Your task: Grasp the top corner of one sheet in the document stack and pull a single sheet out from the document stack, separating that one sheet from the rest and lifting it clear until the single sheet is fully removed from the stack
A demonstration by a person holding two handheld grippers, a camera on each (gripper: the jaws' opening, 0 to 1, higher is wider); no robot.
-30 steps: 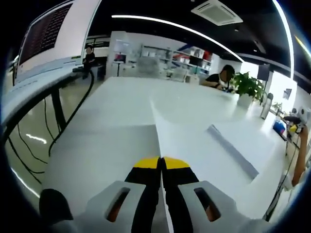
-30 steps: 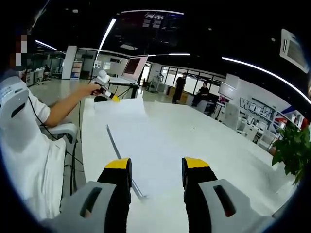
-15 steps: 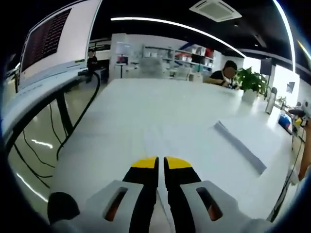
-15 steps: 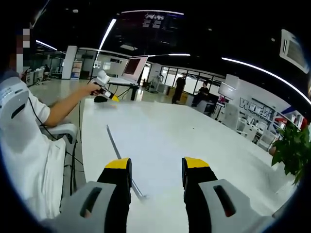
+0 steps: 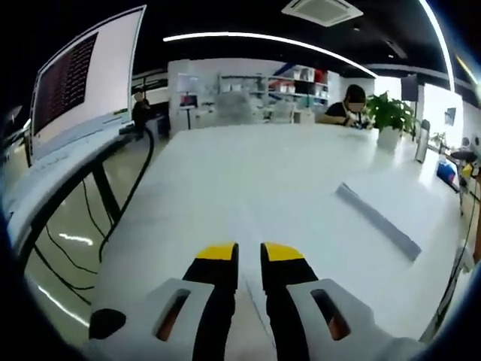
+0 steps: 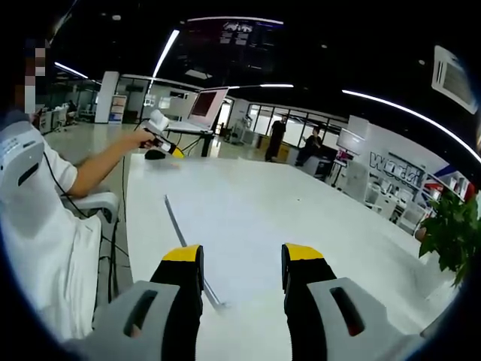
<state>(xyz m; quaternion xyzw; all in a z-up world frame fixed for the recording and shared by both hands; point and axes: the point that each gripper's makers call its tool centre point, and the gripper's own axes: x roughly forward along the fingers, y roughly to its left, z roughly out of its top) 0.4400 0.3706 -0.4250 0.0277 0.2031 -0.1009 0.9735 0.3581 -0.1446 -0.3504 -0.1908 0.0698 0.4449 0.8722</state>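
Note:
The document stack (image 5: 406,201) lies on the white table (image 5: 225,162), its grey side edge facing me to the right of my left gripper (image 5: 250,256). That gripper stands open just above the table, nothing between its yellow-tipped fingers. A single white sheet (image 5: 259,218) lies flat ahead of it, barely distinct from the tabletop. In the right gripper view the stack (image 6: 248,218) spreads under my open right gripper (image 6: 242,259), with its edge left of the jaws. Far off at the table's corner, a person's hand holds the left gripper (image 6: 174,150).
A large monitor (image 5: 75,75) on a stand with hanging cables sits left of the table. A potted plant (image 5: 387,116) and a seated person (image 5: 349,105) are at the far end. The person in a white shirt (image 6: 45,226) sits at the left.
The left gripper went from shut on a raised sheet to open. The sheet dropped flat onto the table. The right gripper has not moved.

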